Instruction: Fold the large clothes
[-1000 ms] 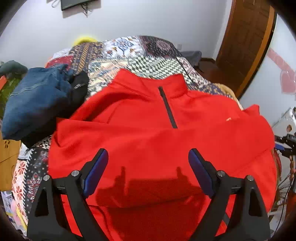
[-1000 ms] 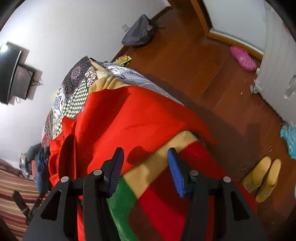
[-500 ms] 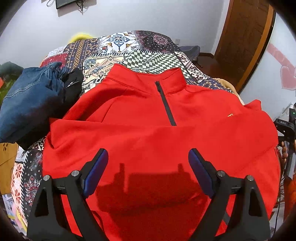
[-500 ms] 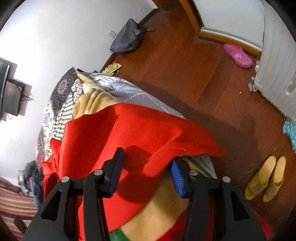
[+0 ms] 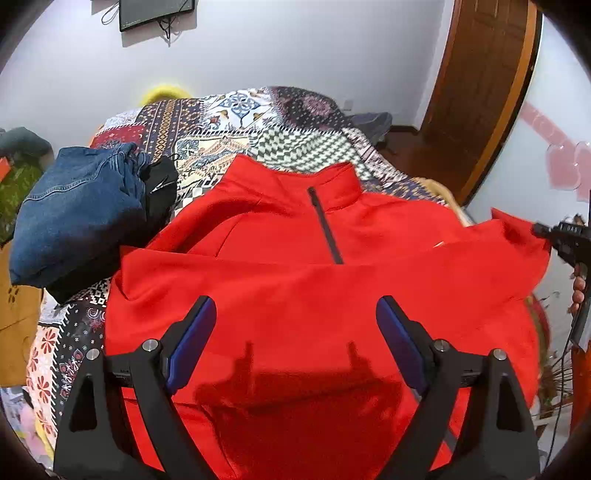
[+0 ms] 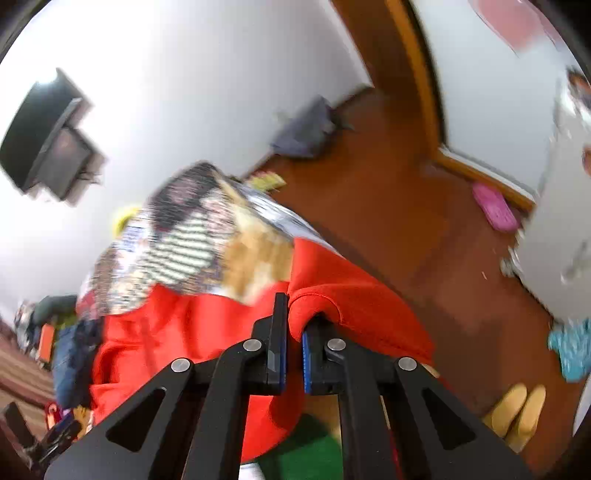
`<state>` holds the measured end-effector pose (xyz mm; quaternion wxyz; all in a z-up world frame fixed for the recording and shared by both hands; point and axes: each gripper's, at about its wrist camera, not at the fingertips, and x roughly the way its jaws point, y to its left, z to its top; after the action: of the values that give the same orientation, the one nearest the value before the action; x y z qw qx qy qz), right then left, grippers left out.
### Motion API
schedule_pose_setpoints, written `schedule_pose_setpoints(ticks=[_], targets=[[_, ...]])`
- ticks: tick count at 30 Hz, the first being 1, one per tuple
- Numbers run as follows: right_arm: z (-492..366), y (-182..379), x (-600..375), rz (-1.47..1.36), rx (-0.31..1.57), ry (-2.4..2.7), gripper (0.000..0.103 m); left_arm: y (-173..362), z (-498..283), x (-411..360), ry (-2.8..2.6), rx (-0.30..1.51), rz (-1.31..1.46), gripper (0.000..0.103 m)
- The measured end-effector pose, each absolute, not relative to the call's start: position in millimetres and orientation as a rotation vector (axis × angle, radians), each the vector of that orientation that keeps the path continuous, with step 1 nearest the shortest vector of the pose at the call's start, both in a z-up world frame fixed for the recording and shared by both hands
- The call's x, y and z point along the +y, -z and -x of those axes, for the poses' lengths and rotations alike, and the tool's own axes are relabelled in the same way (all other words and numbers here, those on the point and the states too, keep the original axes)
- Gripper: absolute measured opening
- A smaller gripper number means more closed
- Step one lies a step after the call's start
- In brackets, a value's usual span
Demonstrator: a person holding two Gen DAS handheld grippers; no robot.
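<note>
A bright red zip-neck pullover of soft knit fabric is spread front-up on a bed covered by a multicoloured patchwork quilt, its collar pointing toward the far wall and its dark grey half-zip running down the chest. The lower part is seen folded up across the body, forming a straight edge just below the zip's end.

The left tool hangs above the red fabric with its blue-padded jaws spread wide and nothing between them; its shadow falls on the cloth below. Compared with a second ago, this view is nearly the same, though more of the wall and a dark wall-mounted screen are now taken in at the top.

The right tool is clenched on a fold of the red pullover at the garment's edge on the bed's side. A second ago its jaws stood apart over the bedding with the red cloth only near them; they have just been closing, and the cloth is now pinched between the pads. In the left wrist view that corner of the garment is seen raised at the right edge, where the other tool's black tip meets it. The right wrist picture is blurred.

A folded pair of blue denim jeans lies on the quilt beside the pullover's left shoulder, with a black garment against it.
</note>
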<state>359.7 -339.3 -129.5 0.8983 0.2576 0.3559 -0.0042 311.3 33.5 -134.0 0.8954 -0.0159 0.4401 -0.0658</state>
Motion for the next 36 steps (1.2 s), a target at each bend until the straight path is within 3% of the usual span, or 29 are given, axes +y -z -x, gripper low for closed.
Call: schedule_pose_setpoints(ticks=[6, 10, 23, 25, 27, 28, 36], targets=[[-340.6, 69.1, -280.4, -0.392, 0.62, -0.134, 0.005, 118.8, -295.8, 40.3, 0.152, 0.864, 0.046, 0.088], [-334.0, 60.6, -233.9, -0.321, 0.623, -0.248, 0.005, 114.5, -286.7, 48.0, 0.158, 0.85, 0.062, 0.088], [-338.0, 168.5, -138.6, -0.11, 0.958, -0.287, 0.01, 129.5, -258.1, 72.5, 0.135, 0.876, 0.057, 0.088], [-332.5, 171.6, -135.2, -0.061, 1.012, -0.299, 0.016, 134.1, -257.1, 74.2, 0.132, 0.888, 0.061, 0.088], [-324.5, 166.0, -133.8, -0.037, 1.018, -0.318, 0.034, 137.7, -258.6, 74.6, 0.129, 0.898, 0.066, 0.088], [-320.1, 161.7, -135.7, -0.037, 1.012, -0.341, 0.038, 139.9, -260.1, 74.1, 0.128, 0.905, 0.071, 0.088], [-306.3, 125.1, -174.7, -0.145, 0.89, -0.349, 0.042, 145.3, -272.7, 54.7, 0.147, 0.923, 0.058, 0.088]])
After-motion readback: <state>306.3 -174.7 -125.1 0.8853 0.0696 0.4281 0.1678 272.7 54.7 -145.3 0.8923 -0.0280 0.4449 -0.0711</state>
